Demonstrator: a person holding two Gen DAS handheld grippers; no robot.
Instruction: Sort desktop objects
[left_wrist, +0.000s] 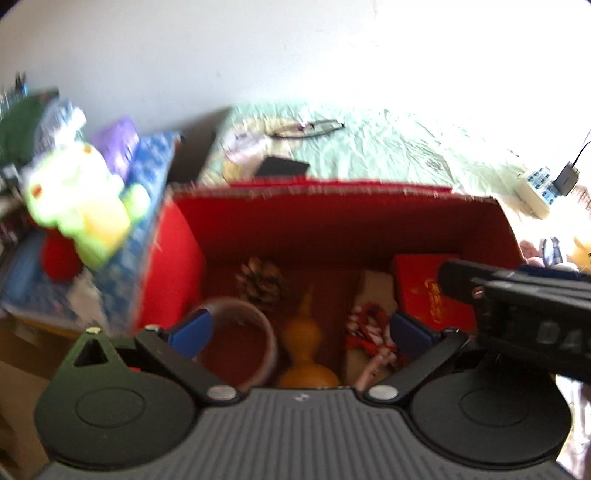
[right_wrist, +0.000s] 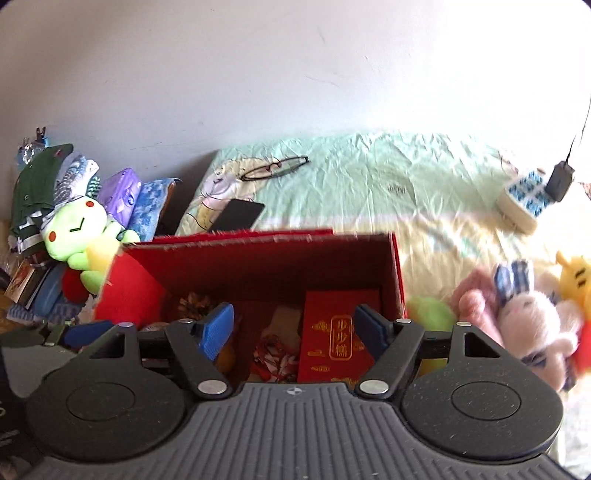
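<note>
An open red box (left_wrist: 332, 221) (right_wrist: 258, 258) stands on the bed. Inside it lie a pine cone (left_wrist: 262, 280) (right_wrist: 194, 304), a yellow gourd (left_wrist: 306, 343), a roll of tape (left_wrist: 255, 332), a red-and-white knotted ornament (left_wrist: 369, 332) (right_wrist: 277, 354) and a red envelope pack with gold characters (left_wrist: 428, 295) (right_wrist: 340, 328). My left gripper (left_wrist: 299, 332) is open and empty above the box. My right gripper (right_wrist: 295, 328) is open and empty above the box's right half; its body shows in the left wrist view (left_wrist: 524, 317).
A green plush frog (left_wrist: 81, 199) (right_wrist: 81, 236) leans on stacked cloths left of the box. Glasses (right_wrist: 275, 168) and a black phone (right_wrist: 238, 216) lie on the green sheet behind. A power strip (right_wrist: 524, 199) lies at the far right. Plush rabbits (right_wrist: 524, 321) sit right of the box.
</note>
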